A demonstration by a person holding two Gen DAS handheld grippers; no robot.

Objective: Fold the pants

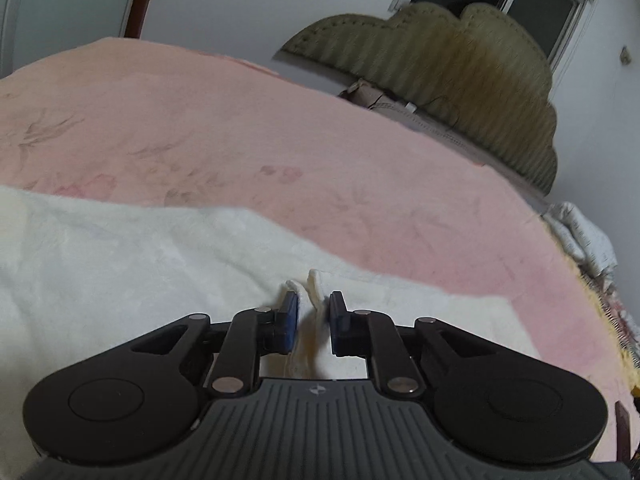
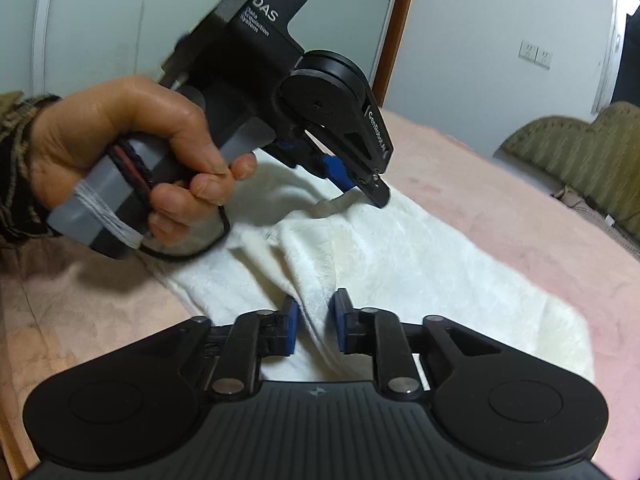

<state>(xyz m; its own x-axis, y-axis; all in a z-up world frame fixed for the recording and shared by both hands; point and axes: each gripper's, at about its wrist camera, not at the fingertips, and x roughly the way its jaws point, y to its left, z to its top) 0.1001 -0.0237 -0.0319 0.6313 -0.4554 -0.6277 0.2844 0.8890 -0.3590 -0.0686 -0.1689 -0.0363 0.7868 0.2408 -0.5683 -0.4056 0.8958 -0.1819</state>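
White fleecy pants (image 2: 400,264) spread on a pink bed (image 1: 240,128), rumpled, with a raised ridge running toward the near edge. Soft and limp by the look, light, thick-piled: likely to sag and drape from any hold rather than keep shape, likely to cling to the bedcover a little rather than slide. Not fragile. Left claw (image 1: 313,322) slightly parted, a thin doubled edge of cloth standing between the blue pads (image 1: 289,320) with gaps visible either side; not pinched, as far as can be told. Right claw (image 2: 313,322) likewise a little parted, astride the ridge of pile, pads beside the cloth and not visibly pressing it. Left claw also seen from the right wrist view, gripped by a hand (image 2: 132,152), tip down at the far edge of the cloth. Best taken at hems or the waistband, pinching through all layers at once, one hold at each corner of an edge, well apart, so the span stays taut in the lift. A shallow bite on pile alone apt to slip out.
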